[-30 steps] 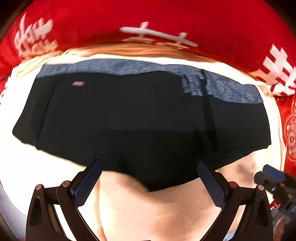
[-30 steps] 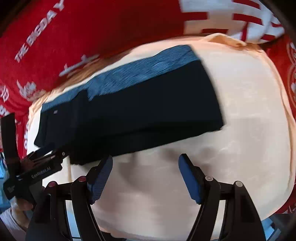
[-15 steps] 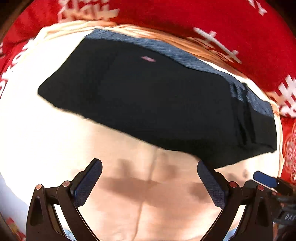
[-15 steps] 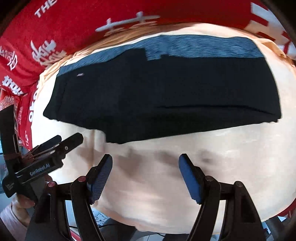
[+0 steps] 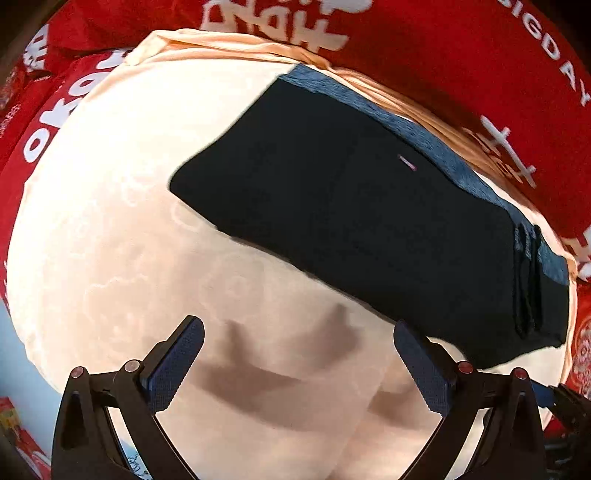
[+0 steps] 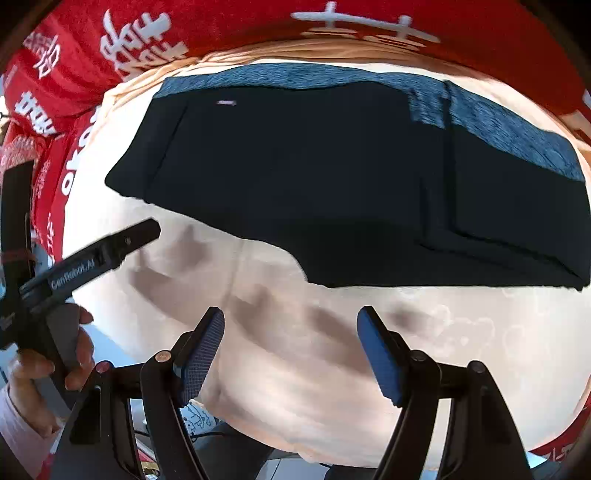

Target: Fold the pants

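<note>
I see the black folded pants with a blue-grey waistband [image 6: 332, 177] lying flat on the cream padded cloth [image 6: 295, 350], up at about twelve o'clock from my right gripper [image 6: 291, 350] and at one to two o'clock from my left gripper [image 5: 299, 363], their long axis running nine to three across the right view. Both sets of jaws stand wide and hold nothing, above the cloth and short of the near hem, the right one I judge nearer. Bare cloth gives room at six o'clock, while the red printed fabric [image 6: 221, 29] crowds the far waistband edge.
</note>
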A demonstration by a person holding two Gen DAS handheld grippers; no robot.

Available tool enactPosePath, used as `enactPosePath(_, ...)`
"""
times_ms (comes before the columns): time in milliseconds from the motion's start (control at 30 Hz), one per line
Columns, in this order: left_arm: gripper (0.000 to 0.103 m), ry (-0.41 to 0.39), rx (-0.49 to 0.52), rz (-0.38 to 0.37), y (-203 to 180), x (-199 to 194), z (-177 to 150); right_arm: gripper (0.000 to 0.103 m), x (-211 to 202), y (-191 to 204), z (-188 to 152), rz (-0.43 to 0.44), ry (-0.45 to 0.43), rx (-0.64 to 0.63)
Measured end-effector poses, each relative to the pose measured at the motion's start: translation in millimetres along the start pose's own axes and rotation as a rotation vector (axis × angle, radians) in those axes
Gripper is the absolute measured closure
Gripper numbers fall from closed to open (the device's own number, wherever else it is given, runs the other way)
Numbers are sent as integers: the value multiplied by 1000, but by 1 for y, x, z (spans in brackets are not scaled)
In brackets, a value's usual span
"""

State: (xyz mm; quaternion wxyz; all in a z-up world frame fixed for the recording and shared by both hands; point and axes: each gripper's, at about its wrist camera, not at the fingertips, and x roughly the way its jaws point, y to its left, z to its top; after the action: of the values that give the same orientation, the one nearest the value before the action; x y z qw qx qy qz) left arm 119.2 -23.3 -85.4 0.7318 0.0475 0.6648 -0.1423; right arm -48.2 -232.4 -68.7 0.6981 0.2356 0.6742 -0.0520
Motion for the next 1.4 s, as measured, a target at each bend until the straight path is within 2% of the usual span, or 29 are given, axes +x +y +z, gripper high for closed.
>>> enactPosePath(233,0,8,-39,16,12,10,7,25,4,11,9,3,14,-29)
enactPosePath(433,0,-34,-137,-25,40,5,16,25,7,11,15,22,24,-31)
enactPosePath(533,0,-47,-152,-13,45,5,20,25,5,8,17,24,9,-20)
enactPosePath(600,0,-62,-172,-59,48,4,22,25,3,5,18,30,0,-10)
enactPosePath(733,0,-95,-238,-234,40,14,28,25,1,1,19,30,-1,-10)
enactPosePath(867,0,-107,-303,-366,46,32,30,25,6,-4,19,23,-1,-6)
enactPosePath(967,0,-145,-328,-439,52,33,27,25,9,-7,18,33,-5,6)
enactPosePath(1100,0,-182,-365,-501,55,35,31,25,16,-6,16,35,-5,2)
enactPosePath(1233,0,-191,-387,-509,55,33,37,25,21,-5,18,29,-2,2)
enactPosePath(1333,0,-244,-354,-571,46,14,40,25,21,-3,19,25,-3,2)
enactPosePath(1400,0,-259,-307,-562,38,14,45,25,18,-3,20,26,-9,-3)
